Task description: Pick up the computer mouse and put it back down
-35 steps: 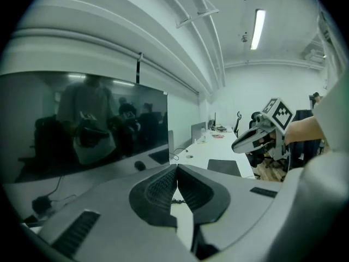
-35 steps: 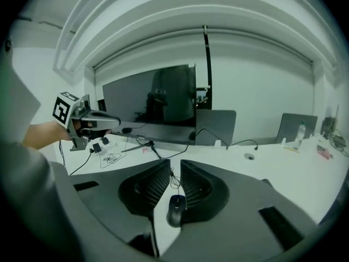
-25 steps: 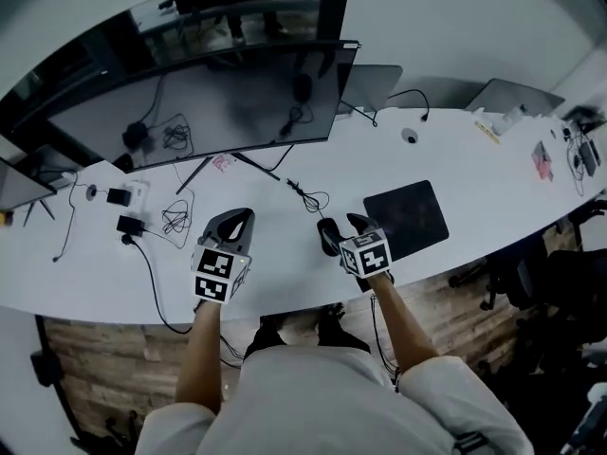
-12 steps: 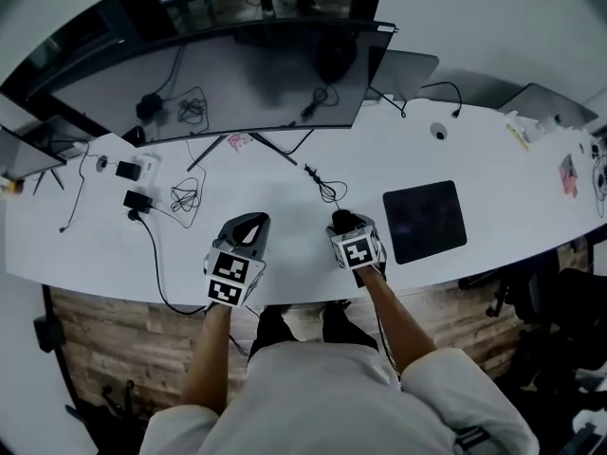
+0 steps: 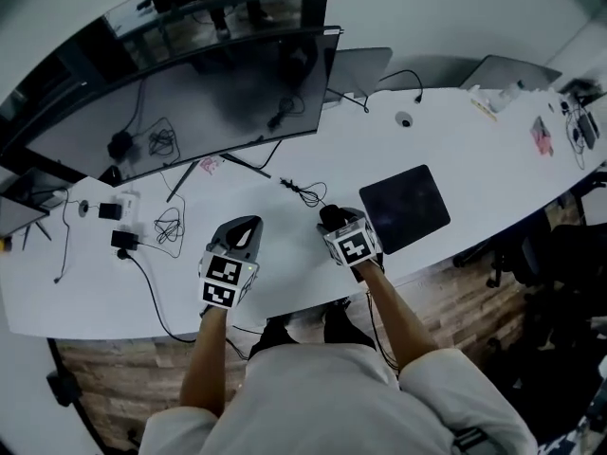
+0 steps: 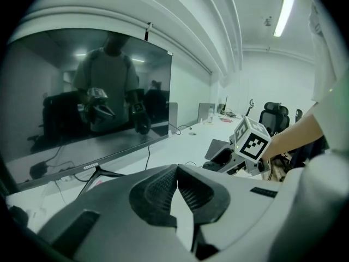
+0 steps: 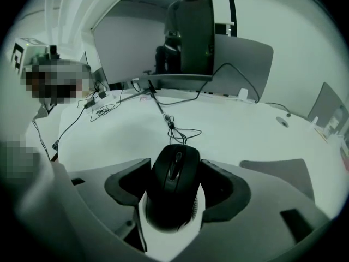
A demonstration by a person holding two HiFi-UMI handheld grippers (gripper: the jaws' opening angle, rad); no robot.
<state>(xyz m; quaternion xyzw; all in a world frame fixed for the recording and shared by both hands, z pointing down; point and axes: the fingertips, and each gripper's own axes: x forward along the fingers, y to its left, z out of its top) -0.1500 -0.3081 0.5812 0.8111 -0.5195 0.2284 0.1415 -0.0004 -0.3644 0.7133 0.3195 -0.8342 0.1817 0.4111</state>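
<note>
Black computer mouse (image 7: 174, 198) (just one) gripped between closing right tongs (image 7: 173, 171), left tongs (image 6: 175, 169) clenched empty, one mouse pad (image 5: 403, 209)

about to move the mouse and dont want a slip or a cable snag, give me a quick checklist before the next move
1. Computer mouse centred between the right gripper's jaws: ok; the jaws are closing on it.
2. Pads on both sides of the mouse: ok, they look to touch both sides.
3. Mouse resting on the desk or lifted: cannot tell.
4. Mouse cable slack: ok, it lies in loose loops ahead of the mouse.
5. Left gripper out of the way: ok, shut, empty and apart to the left.
6. Set-down room: ok, bare desk around the mouse, mouse pad bare at its right.
</note>
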